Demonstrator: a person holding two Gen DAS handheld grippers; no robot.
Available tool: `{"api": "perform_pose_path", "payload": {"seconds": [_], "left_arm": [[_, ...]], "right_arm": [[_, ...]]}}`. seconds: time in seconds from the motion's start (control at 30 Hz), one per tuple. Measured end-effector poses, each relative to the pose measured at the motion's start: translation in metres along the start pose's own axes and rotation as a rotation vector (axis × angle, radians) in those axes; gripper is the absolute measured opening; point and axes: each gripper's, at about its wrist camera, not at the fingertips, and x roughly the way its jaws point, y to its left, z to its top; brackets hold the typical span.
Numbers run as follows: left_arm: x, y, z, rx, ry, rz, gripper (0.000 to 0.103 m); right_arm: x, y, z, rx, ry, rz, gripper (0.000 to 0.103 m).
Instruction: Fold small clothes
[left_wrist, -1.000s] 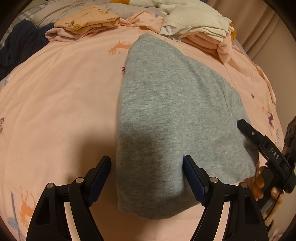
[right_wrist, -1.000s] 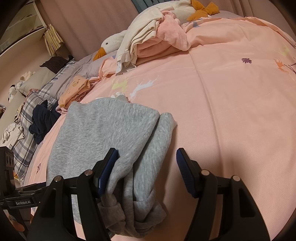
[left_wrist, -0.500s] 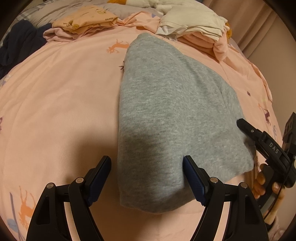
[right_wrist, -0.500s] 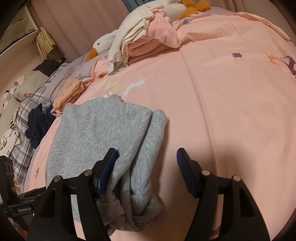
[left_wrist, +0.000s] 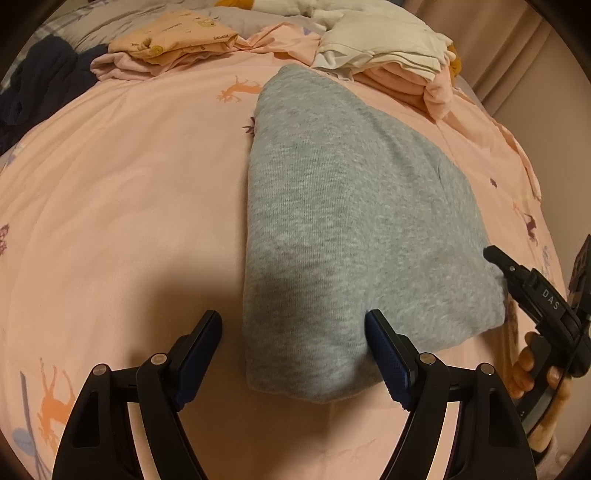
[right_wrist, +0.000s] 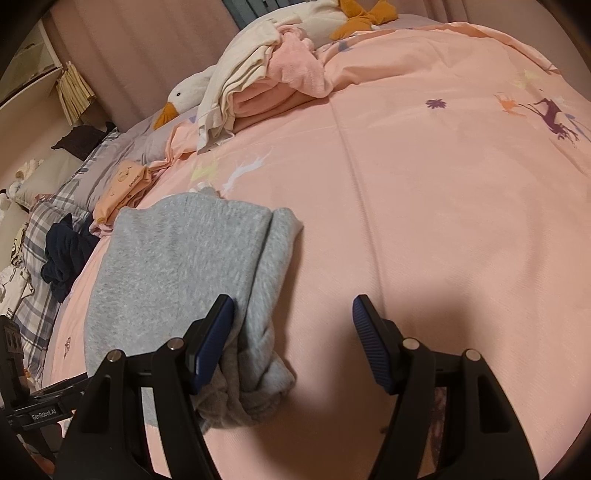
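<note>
The folded grey garment (left_wrist: 354, 229) lies flat on the pink bed cover (left_wrist: 129, 206), with the left tool (left_wrist: 293, 354) spread wide at its near edge and the right tool (right_wrist: 293, 332) likewise parted, holding nothing.

The left black two-finger gripper with dark blue ribbed pads (left_wrist: 293, 354) is held low and points forward, its jaws spread wide with nothing between the pads. The right black two-finger gripper with the same blue pads (right_wrist: 293, 338) is likewise spread wide and grips nothing. In the left wrist view, the right gripper's black body shows at the right edge, with the person's bare right hand (left_wrist: 537, 373) wrapped around its handle, fingers curled. In the right wrist view, part of the left gripper's black frame shows at the lower left edge.
</note>
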Motion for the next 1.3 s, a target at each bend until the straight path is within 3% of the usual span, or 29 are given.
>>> {"api": "perform_pose_path", "payload": {"seconds": [0.43,0.67,0.93,1.2,1.3], "left_arm": [[-0.013,-0.001,-0.013,0.023,-0.015,0.023,0.079],[-0.028,-0.003,-0.026,0.048,-0.023,0.065,0.079],[-0.045,0.001,-0.04,0.025,-0.035,0.058,0.079],[-0.055,-0.005,-0.053,0.044,-0.043,0.068,0.08],[-0.062,-0.011,-0.057,0.062,-0.061,0.067,0.087]], "right_arm": [[-0.031,-0.011,-0.02,-0.013,-0.02,-0.136,0.066],[-0.06,-0.009,-0.034,-0.021,-0.047,-0.142,0.067],[-0.087,0.006,-0.046,-0.045,-0.063,-0.139,0.068],[-0.11,0.025,-0.057,-0.074,-0.08,-0.138,0.076],[-0.117,0.031,-0.061,-0.078,-0.085,-0.135,0.08]]}}
